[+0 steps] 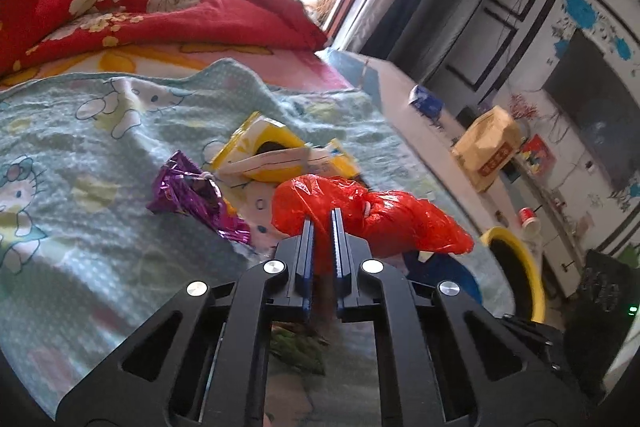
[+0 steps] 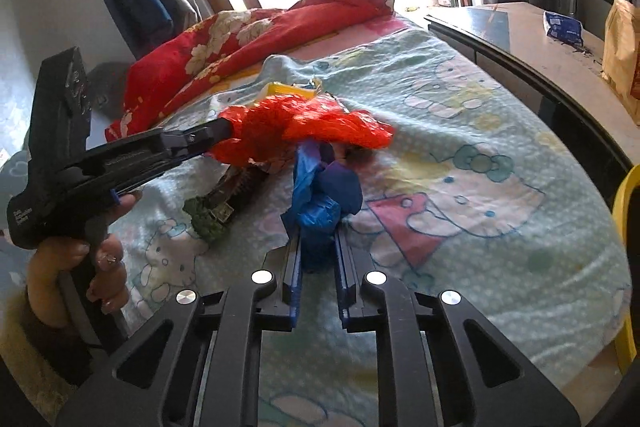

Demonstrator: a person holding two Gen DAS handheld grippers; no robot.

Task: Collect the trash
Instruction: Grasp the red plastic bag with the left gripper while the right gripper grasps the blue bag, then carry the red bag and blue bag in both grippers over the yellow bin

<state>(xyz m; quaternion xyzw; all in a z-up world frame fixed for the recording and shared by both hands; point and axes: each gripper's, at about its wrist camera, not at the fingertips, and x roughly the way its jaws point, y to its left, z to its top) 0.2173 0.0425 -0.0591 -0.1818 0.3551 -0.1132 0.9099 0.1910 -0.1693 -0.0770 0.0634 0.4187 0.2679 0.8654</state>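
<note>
On the bed's cartoon-print blanket (image 1: pixel 100 155) lies scattered trash. My left gripper (image 1: pixel 322 217) is shut on a crumpled red plastic bag (image 1: pixel 384 215), lifted slightly; from the right wrist view the left gripper (image 2: pixel 226 126) pinches the red bag (image 2: pixel 304 123) at its left end. My right gripper (image 2: pixel 319 239) is shut on a blue plastic bag (image 2: pixel 320 203) just below the red one. A purple foil wrapper (image 1: pixel 192 191) and a yellow tissue pack (image 1: pixel 272 147) lie beyond the red bag. A green wrapper (image 2: pixel 212 211) rests left of the blue bag.
A red floral quilt (image 1: pixel 132 3) is piled at the bed's far end. A yellow-rimmed bin (image 1: pixel 516 267) stands beside the bed on the right. The side desk (image 2: pixel 532 43) carries a blue packet (image 2: pixel 564 25), a paper bag (image 1: pixel 488 147) and a red cup (image 1: pixel 528 221). A hand (image 2: pixel 76 267) grips the left tool.
</note>
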